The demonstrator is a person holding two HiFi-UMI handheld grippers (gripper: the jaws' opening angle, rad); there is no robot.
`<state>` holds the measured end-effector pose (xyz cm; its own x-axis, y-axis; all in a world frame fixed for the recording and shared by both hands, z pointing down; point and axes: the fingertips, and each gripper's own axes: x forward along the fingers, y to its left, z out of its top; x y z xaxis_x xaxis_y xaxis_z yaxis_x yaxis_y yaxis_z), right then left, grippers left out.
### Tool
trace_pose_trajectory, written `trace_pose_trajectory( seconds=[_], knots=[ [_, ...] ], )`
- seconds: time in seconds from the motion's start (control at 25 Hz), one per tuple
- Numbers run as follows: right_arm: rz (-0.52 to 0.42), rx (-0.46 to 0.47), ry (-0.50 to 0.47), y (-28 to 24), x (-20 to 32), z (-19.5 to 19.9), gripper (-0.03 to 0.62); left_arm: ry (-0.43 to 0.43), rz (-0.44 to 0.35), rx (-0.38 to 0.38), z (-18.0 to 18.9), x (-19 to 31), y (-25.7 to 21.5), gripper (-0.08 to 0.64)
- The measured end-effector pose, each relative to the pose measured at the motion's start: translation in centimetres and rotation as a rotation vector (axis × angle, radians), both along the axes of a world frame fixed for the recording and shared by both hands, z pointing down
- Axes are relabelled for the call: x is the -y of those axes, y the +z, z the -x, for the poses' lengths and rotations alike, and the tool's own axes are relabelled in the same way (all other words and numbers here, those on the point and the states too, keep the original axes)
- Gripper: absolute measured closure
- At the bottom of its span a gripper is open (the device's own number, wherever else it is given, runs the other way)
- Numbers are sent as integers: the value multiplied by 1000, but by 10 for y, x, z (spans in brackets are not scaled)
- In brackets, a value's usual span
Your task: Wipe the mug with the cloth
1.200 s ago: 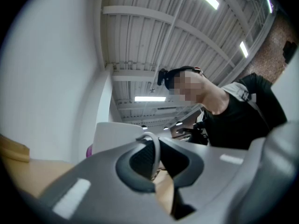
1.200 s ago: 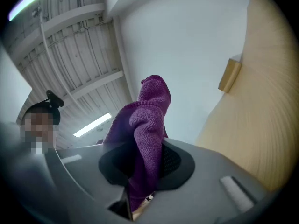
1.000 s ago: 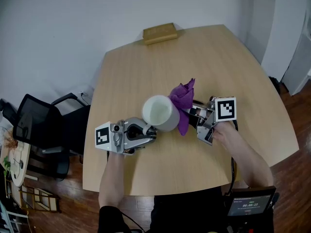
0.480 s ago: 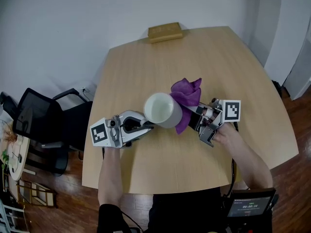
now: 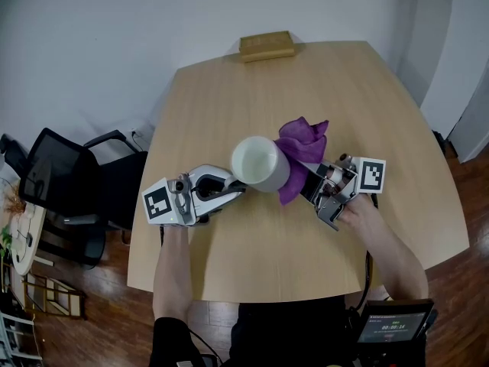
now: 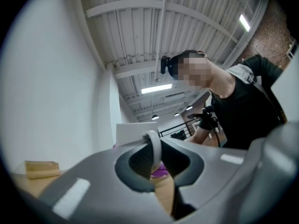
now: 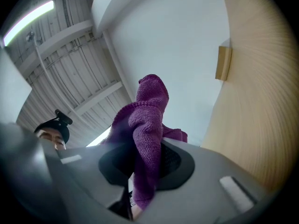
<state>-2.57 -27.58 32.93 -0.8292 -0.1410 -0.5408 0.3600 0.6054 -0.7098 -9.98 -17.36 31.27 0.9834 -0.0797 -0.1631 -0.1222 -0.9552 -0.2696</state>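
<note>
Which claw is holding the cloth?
The right claw: the purple cloth is pinched between its jaws. The left claw grips the white mug by its handle instead.

Pale wood table (image 5: 321,90) with rounded corners, close to a plain white wall (image 5: 92,37). Small wooden block (image 5: 266,46) at the table's far edge. Black office chair (image 5: 69,193) at its left side. Dark plank floor (image 5: 462,297). Cluttered round side table (image 5: 23,258) at far left. Overhead, a ribbed white ceiling (image 6: 187,17) with beams and a lit strip light (image 6: 156,88). Brick wall (image 6: 275,22) to one side. Dark railing (image 6: 177,127) in the distance.
</note>
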Motion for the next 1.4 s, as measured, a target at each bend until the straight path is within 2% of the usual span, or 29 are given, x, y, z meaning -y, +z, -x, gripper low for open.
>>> trace_pose_trajectory(
  seconds=[0.16, 0.32, 0.44, 0.56, 0.64, 0.72, 0.92, 1.08, 1.28, 1.4],
  knots=[
    [-11, 18, -6, -4, -1, -1, 531, 10, -16, 0, -3, -5, -4, 506],
    [-40, -33, -47, -3, -13, 12, 531, 166, -29, -6, -3, -33, -7, 517],
    [-69, -61, -5, -12, -12, 6, 531, 211, -35, 2, -2, -42, -8, 517],
    [-124, 42, 38, -52, -17, -17, 531, 210, -34, 10, -3, -43, -7, 517],
    [-160, 131, 12, -81, -32, -22, 531, 202, -41, 8, -3, -42, -10, 517],
    [-177, 145, -15, -87, -44, -14, 531, 196, -53, 0, -5, -42, -13, 517],
    [-68, 106, -65, -56, -43, 5, 531, 206, -64, -15, -4, -48, -14, 518],
    [-38, 32, -73, -34, -38, 15, 531, 218, -68, -43, 2, -51, -19, 518],
    [-17, -34, -72, -15, -31, 22, 531, 223, -66, -36, 5, -51, -20, 518],
    [-1, -121, -72, 6, -27, 27, 531, 233, -67, -48, 6, -53, -22, 518]
  ],
)
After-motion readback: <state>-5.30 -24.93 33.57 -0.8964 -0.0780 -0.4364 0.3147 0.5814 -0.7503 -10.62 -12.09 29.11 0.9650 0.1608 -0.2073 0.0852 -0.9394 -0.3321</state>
